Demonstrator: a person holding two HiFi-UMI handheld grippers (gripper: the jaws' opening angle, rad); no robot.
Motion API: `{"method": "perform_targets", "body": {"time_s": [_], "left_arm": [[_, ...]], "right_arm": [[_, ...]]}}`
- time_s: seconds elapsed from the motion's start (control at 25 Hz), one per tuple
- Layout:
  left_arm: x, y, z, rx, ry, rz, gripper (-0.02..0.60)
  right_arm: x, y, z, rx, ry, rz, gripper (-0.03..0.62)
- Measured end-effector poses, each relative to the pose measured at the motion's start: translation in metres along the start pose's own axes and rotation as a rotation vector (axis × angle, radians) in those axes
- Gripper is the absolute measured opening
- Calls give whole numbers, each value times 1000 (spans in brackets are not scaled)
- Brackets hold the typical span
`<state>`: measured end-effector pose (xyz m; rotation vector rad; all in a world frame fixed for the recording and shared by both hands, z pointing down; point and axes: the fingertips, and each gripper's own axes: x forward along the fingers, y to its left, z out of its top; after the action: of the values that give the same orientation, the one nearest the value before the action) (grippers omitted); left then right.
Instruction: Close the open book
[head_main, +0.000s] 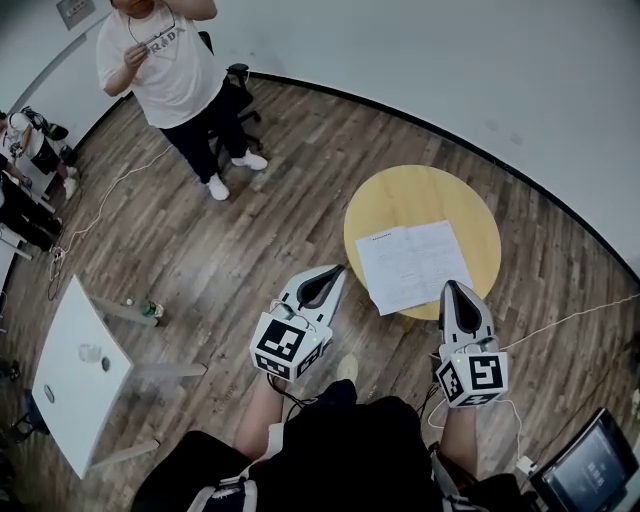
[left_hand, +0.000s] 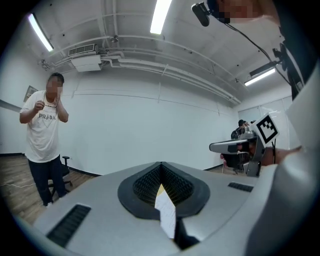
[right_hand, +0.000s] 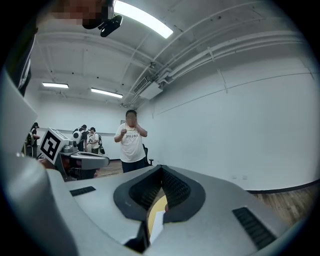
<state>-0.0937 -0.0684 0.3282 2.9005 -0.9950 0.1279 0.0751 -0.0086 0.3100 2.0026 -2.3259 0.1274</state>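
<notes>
The left gripper (head_main: 338, 270) has its two jaws closed together with nothing between them, and the right gripper (head_main: 450, 287) is the same. Both are empty and stay at the near side of the round yellow table (head_main: 385, 200). The open book (head_main: 412, 265) lies flat on this table with its white pages up, just ahead of the two tips and between them. A person in a white T-shirt (head_main: 165, 60) stands well apart on the wooden floor (head_main: 250, 230).

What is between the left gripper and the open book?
In the head view, only bare wood floor and a strip of the yellow table separate the left gripper from the open book.
</notes>
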Motion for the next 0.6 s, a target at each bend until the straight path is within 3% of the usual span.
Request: {"method": "perform_targets", "body": {"time_s": [0.6], "left_arm": [[36,-2,-6,14,40,67,-2]], "right_arm": [[39,-30,-7,15,15,105,3]]}}
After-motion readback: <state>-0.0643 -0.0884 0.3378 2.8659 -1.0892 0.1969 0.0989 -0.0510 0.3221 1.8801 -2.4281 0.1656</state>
